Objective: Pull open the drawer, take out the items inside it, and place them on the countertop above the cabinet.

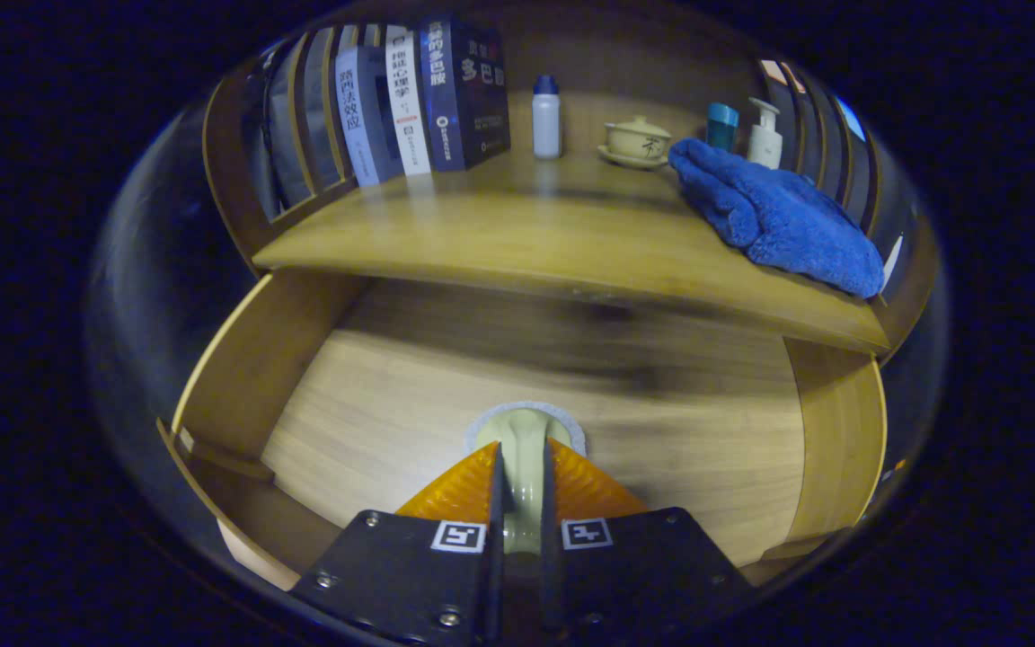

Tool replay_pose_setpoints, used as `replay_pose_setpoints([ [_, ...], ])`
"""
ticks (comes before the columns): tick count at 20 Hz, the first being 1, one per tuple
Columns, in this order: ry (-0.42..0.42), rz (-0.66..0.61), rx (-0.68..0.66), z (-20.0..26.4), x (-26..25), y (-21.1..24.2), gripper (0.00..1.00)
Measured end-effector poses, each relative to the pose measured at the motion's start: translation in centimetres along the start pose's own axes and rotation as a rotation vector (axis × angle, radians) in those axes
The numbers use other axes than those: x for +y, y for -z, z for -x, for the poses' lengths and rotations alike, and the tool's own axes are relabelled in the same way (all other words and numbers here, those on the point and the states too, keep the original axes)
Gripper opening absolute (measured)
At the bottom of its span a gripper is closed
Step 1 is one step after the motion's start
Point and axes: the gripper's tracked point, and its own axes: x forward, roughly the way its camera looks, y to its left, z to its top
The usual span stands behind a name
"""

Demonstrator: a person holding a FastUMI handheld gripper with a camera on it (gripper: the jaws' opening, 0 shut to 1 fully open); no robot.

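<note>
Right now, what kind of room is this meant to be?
Probably a mock study or living-room corner: a wooden cabinet with an open drawer, books standing on its countertop, and a lidded teacup beside a blue towel. The gripper is shut on a pale spoon-like item.

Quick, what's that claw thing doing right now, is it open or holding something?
Gripper: closed on a pale green brush-like item, both fingers pressing its handle, held over the open drawer.
</note>
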Motion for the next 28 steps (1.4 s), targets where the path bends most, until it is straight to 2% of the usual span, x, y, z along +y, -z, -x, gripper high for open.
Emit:
replay_pose_setpoints([
  [8, -0.001, -0.012, -0.191, 6.1, -0.2, -5.4, 0.17],
  [13, 0.041, -0.029, -0.302, 7.4, -1.6, -10.1, 0.16],
  [20, 0.099, -0.052, -0.335, 2.8, -2.6, -15.0, 0.16],
  [28, 0.179, -0.034, -0.364, -1.5, -3.3, -18.1, 0.16],
])
